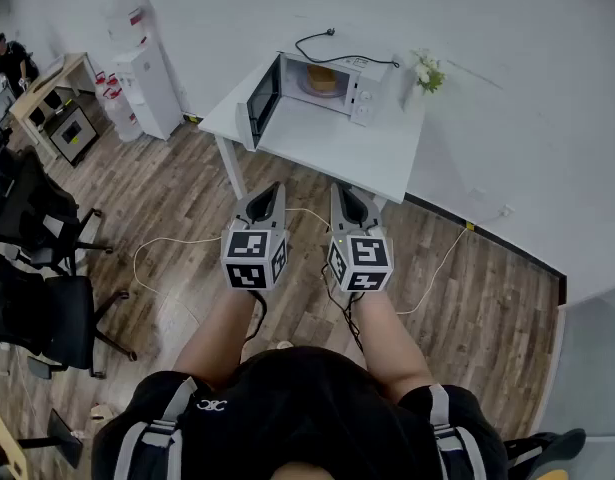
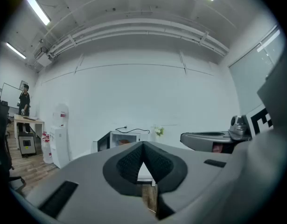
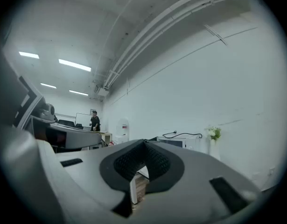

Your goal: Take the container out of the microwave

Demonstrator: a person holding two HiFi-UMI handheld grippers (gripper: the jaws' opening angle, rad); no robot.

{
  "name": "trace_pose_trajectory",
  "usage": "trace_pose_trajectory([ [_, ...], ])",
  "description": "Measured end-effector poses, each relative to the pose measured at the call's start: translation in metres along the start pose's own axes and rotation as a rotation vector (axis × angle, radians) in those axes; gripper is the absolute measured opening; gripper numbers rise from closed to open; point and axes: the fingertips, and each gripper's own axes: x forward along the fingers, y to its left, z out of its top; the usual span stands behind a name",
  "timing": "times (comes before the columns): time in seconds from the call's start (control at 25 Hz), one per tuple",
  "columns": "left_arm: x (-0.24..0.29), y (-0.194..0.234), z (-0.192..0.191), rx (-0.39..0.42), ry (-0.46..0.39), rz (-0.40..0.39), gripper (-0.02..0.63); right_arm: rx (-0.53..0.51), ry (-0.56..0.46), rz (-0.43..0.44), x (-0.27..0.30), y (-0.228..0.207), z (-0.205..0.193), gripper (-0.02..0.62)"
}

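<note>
The person's dark shirt (image 1: 307,408) fills the bottom middle of the head view, with both bare forearms reaching up the frame. Each ends in a marker cube. The left hand-held gripper (image 1: 276,188) sits just left of centre and the right hand-held gripper (image 1: 338,188) just right of it, side by side and a little apart. Both are clenched on nothing. In each gripper view the ribbed dark pads meet at the tips, with only floor and bench showing through the gap beneath.

Below them lies the wooden floor (image 1: 467,298), crossed by a pale cable (image 1: 162,253). Further up the frame, well apart from the jaws, stands the white bench (image 1: 327,148). The microwave (image 1: 322,83) sits on its far part with its door (image 1: 264,100) swung open to the left. The container (image 1: 322,78) – yellow-orange – is inside the lit cavity. A black cord (image 1: 332,38) curls behind the oven, and a small pot of white flowers (image 1: 427,71) stands at its right.

At the upper left a water dispenser (image 1: 147,83) stands by the wall, and black office chairs (image 1: 37,268) line the left edge. Another person (image 1: 9,60) stands by a desk in the far upper-left corner.
</note>
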Motion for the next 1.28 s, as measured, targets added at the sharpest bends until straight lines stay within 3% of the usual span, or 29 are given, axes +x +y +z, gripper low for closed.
trace_pose_trajectory([
  [0.72, -0.009, 0.037, -0.021, -0.014, 0.000, -0.030, 0.014, 0.010, -0.020, -0.028, 0.008, 0.032, -0.016, 0.003],
  [1.28, 0.062, 0.069, -0.011, 0.014, -0.038, -0.010, 0.014, 0.004, -0.041, -0.011, 0.088, -0.001, -0.021, 0.003],
])
